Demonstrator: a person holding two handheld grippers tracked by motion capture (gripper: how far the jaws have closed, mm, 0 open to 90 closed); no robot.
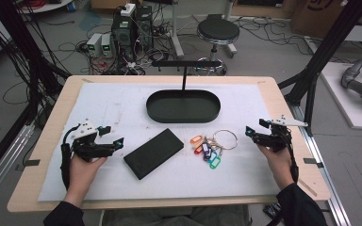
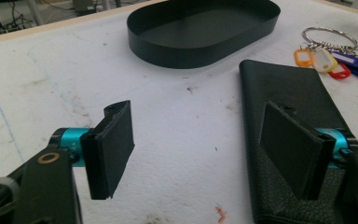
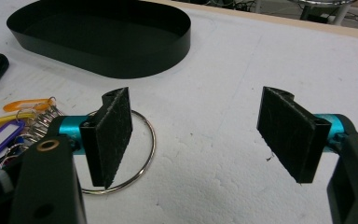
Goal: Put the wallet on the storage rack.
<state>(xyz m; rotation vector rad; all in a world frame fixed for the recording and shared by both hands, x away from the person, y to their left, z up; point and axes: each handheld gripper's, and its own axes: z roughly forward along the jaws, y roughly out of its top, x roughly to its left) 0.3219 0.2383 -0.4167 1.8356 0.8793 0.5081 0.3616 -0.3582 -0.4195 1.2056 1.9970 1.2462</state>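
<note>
A black wallet [image 1: 153, 153] [image 2: 289, 98] lies flat in the middle of the white mat. To its right rests a bunch of coloured key tags [image 1: 207, 149] [image 2: 335, 60] [image 3: 9, 126] on a metal ring [image 1: 225, 139] [image 3: 140, 154]. Behind them stands an empty black oval tray [image 1: 183, 113] [image 2: 200, 49] [image 3: 102, 65]. My left gripper [image 1: 114, 136] [image 2: 198, 151] is open at the mat's left, just left of the wallet, nothing between its jaws. My right gripper [image 1: 254, 128] [image 3: 198, 135] is open at the right, close beside the key ring, holding nothing.
A black T-shaped stand [image 1: 185, 66] rises behind the tray. The white mat [image 1: 113, 101] covers a wooden table [image 1: 56, 101]. Beyond the table are a stool [image 1: 218, 32], computer boxes and cables on the floor. Black frame posts stand at both sides.
</note>
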